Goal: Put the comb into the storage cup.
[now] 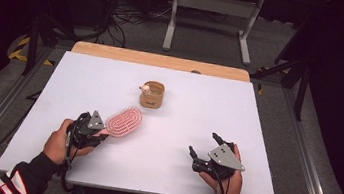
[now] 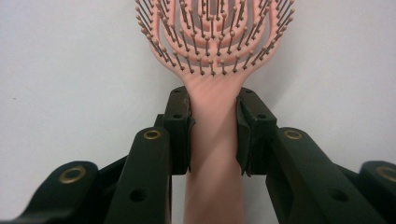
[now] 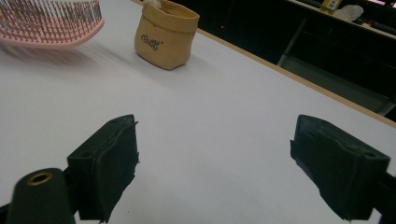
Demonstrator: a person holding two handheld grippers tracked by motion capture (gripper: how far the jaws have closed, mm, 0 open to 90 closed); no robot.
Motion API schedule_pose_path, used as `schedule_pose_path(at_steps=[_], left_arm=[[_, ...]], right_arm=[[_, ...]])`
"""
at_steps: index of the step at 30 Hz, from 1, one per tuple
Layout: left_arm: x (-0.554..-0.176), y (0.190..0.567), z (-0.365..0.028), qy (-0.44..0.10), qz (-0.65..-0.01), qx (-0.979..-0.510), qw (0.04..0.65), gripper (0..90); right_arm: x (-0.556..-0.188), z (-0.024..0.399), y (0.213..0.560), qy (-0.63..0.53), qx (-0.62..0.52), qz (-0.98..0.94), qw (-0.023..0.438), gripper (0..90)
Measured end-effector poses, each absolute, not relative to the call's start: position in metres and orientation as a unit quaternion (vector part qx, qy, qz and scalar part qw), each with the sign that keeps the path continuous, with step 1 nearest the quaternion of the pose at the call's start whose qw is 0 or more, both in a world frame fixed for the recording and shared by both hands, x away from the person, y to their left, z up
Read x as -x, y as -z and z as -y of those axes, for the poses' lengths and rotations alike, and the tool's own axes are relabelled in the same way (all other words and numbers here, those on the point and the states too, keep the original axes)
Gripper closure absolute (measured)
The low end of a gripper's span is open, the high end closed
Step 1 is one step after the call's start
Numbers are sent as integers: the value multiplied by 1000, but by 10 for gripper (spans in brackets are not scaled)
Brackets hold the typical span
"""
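— What carries everything here?
— A white tabletop [image 1: 178, 148], with a strip of bare wood [image 1: 159, 60] along its far edge.
— And what stands on it?
— A small tan fabric pouch [image 1: 152, 94], upright, open at the top, with something pale poking out at its rim.
— Anything near the pouch?
— A pink hairbrush [image 1: 124, 120] just on the near side of it, bristles up. Whether its head touches the white surface, I cannot tell.
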State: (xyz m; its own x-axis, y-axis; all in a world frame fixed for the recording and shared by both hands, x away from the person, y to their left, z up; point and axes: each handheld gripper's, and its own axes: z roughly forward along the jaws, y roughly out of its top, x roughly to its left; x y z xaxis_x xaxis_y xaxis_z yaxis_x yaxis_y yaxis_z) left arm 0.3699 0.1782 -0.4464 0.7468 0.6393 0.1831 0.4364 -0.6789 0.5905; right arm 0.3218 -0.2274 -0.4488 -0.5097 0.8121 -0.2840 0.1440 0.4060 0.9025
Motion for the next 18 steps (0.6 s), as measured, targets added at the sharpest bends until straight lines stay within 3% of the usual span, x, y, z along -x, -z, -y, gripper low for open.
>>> schedule_pose_path(at_steps=[18], left_arm=[[-361,438,-176,-249,-285,-862,337,696]], right_arm=[[-320,216,442,-466,-314,-739,373,132]])
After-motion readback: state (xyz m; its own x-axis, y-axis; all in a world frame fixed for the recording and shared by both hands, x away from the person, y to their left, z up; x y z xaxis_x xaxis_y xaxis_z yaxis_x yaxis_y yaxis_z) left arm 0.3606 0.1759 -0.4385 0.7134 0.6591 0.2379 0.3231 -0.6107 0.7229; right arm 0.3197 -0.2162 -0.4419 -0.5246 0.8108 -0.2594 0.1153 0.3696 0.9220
